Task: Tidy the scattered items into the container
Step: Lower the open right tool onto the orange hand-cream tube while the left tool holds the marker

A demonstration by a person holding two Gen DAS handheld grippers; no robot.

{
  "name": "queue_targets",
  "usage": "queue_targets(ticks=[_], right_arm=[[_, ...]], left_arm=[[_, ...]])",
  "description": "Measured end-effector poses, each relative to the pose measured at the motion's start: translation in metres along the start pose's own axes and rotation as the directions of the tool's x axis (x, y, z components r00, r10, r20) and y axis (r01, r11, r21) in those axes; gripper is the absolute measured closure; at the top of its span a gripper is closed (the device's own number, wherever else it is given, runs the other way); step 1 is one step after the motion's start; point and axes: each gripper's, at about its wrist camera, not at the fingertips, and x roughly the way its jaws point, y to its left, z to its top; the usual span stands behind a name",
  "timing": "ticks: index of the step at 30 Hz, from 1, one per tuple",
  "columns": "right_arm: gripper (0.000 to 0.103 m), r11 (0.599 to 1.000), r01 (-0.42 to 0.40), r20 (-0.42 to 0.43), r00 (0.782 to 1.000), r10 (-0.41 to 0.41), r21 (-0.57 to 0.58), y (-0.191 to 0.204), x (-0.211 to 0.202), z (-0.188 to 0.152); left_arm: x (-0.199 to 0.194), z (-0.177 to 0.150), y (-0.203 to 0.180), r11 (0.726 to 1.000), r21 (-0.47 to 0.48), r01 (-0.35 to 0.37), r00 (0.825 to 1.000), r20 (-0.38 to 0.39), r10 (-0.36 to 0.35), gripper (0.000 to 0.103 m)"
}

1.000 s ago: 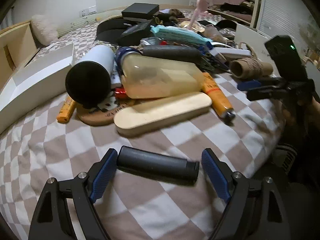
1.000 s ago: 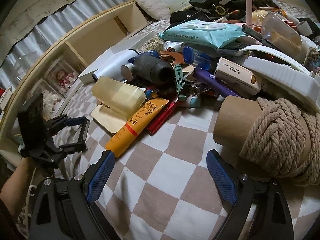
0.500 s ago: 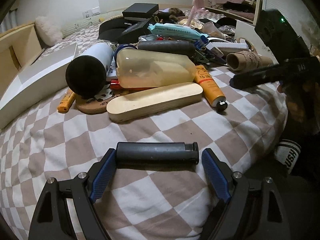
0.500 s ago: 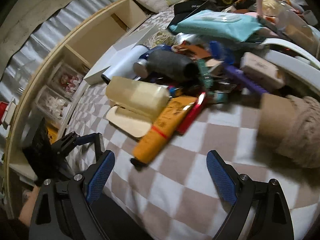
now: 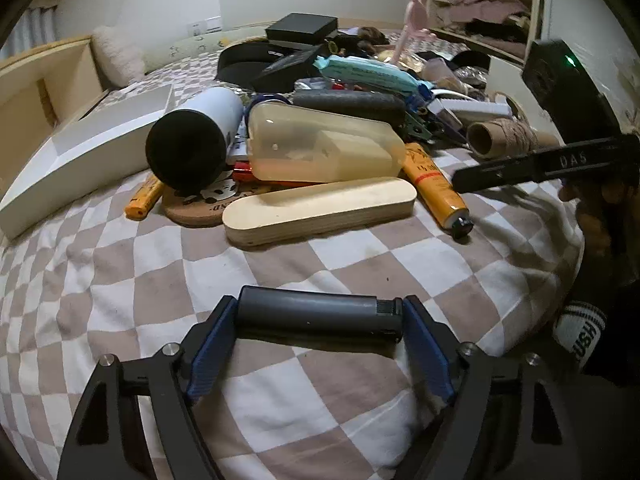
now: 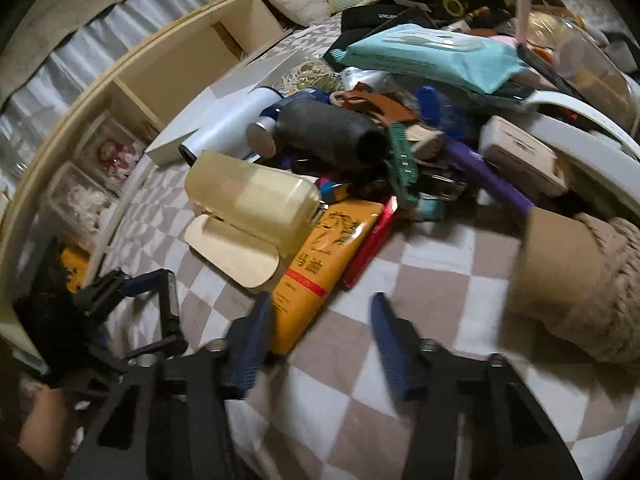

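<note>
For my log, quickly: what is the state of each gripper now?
Left gripper: closed on the dark cylinder.
Right gripper: open, holding nothing.

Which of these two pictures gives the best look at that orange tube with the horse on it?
The right wrist view: the orange tube lies close, its horse print and lettering facing the camera. The left wrist view shows the orange tube farther off, its upper end tucked under the pile, but its black cap in sight.

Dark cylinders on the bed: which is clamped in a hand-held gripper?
The small dark cylinder, clamped lengthwise by the left hand-held gripper. The long dark roll lies in the pile.
</note>
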Motion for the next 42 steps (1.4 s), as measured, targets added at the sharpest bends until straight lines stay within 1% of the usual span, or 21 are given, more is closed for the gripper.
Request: queue_targets(ticks=[1, 2, 4, 8, 9, 10, 11, 12, 14, 16, 17, 18, 19, 20, 21, 25, 28, 30, 34, 36, 42], right_arm=[[0.071, 1.0, 0.013, -0.006, 1.0, -0.013, -0.009, -0.001, -0.002, -0.001], [0.073, 1.0, 0.023, -0.011, 1.0, -0.023, -0.016, -0.002, -0.004, -0.002], [0.073, 1.0, 0.019, -0.013, 1.0, -0.019, -0.011, -0.004, -0.008, -0.006], [0.073, 0.996, -0.053, 0.008, 0.999, 0.053, 0.068, -0.005, -0.015, -0.007], [0.069, 0.997, -0.053, 0.001, 0.999, 0.053, 0.063, 0.0, -0.013, -0.007], [0.053, 0.997, -0.052, -0.007, 0.999, 0.053, 0.058, 0.005, -0.01, -0.006], [0.039, 0.997, -0.052, -0.015, 0.998, 0.053, 0.053, 0.01, -0.008, -0.005], [0.018, 0.998, -0.052, -0.022, 0.998, 0.053, 0.047, 0.015, -0.005, -0.005], [0.017, 0.998, -0.049, -0.028, 0.998, 0.05, 0.028, 0.026, 0.003, -0.004], [0.017, 1.0, -0.021, -0.029, 0.999, 0.022, 0.014, 0.033, 0.01, -0.003], [0.018, 1.0, -0.004, -0.03, 1.0, 0.004, 0.01, 0.035, 0.014, -0.002], [0.026, 1.0, 0.021, -0.029, 0.999, -0.021, 0.002, 0.036, 0.018, -0.001], [0.042, 0.998, 0.057, -0.026, 0.998, -0.058, -0.012, 0.036, 0.021, 0.001], [0.051, 0.997, 0.072, -0.025, 0.997, -0.073, -0.018, 0.034, 0.022, 0.002], [0.06, 0.998, 0.062, -0.026, 0.998, -0.062, -0.013, 0.03, 0.021, 0.002], [0.067, 1.0, 0.019, -0.039, 0.999, -0.018, 0.007, 0.015, 0.015, 0.002], [0.072, 1.0, 0.009, -0.045, 0.999, -0.008, 0.008, 0.006, 0.004, -0.003], [0.073, 1.0, 0.005, -0.048, 0.999, -0.005, 0.007, 0.002, -0.003, -0.007], [0.074, 1.0, -0.002, -0.045, 0.999, 0.003, 0.01, -0.003, -0.018, -0.015], [0.08, 1.0, -0.01, -0.043, 0.999, 0.011, 0.011, -0.005, -0.023, -0.019], [0.081, 1.0, -0.01, -0.035, 0.999, 0.01, -0.001, -0.007, -0.037, -0.024]], left_arm=[[0.0, 0.0, 0.0, 1.0, -0.005, -0.002, 1.0, 0.001, 0.002, 0.022], [0.0, 0.0, -0.001, 1.0, -0.006, -0.004, 1.0, 0.0, 0.004, 0.022], [-0.001, 0.0, -0.002, 1.0, -0.006, -0.005, 1.0, -0.001, 0.005, 0.022], [-0.003, -0.001, -0.004, 1.0, 0.004, -0.007, 1.0, -0.007, 0.007, 0.022], [-0.003, -0.001, -0.004, 1.0, 0.008, -0.008, 1.0, -0.009, 0.009, 0.022], [-0.003, -0.001, -0.005, 1.0, 0.011, -0.009, 1.0, -0.012, 0.009, 0.022], [-0.003, -0.001, -0.005, 1.0, 0.013, -0.01, 1.0, -0.015, 0.01, 0.022], [-0.004, -0.001, -0.005, 1.0, 0.017, -0.011, 1.0, -0.018, 0.011, 0.022], [-0.004, -0.001, -0.006, 1.0, 0.023, -0.011, 1.0, -0.023, 0.012, 0.022], [-0.004, -0.001, -0.006, 1.0, 0.029, -0.011, 1.0, -0.027, 0.012, 0.022], [-0.004, 0.0, -0.006, 0.999, 0.031, -0.011, 0.999, -0.029, 0.012, 0.022], [-0.003, 0.0, -0.006, 0.999, 0.033, -0.011, 0.999, -0.031, 0.012, 0.02], [-0.003, 0.0, -0.007, 0.999, 0.035, -0.014, 0.999, -0.033, 0.015, 0.019], [-0.002, 0.001, -0.007, 0.999, 0.036, -0.015, 0.999, -0.034, 0.016, 0.018], [-0.001, 0.001, -0.007, 0.999, 0.035, -0.013, 0.999, -0.035, 0.014, 0.017], [0.0, 0.0, -0.006, 1.0, 0.026, -0.005, 1.0, -0.027, 0.006, 0.017], [-0.001, -0.001, -0.006, 1.0, 0.014, -0.004, 1.0, -0.018, 0.004, 0.018], [-0.001, -0.002, -0.006, 1.0, 0.003, -0.01, 1.0, -0.011, 0.01, 0.022], [-0.002, -0.002, -0.009, 0.999, -0.018, -0.029, 1.0, -0.006, 0.029, 0.022], [-0.003, -0.002, -0.011, 0.999, -0.021, -0.043, 0.999, -0.005, 0.042, 0.022], [-0.007, -0.001, -0.01, 0.997, -0.038, -0.065, 0.998, -0.016, 0.065, 0.022]])
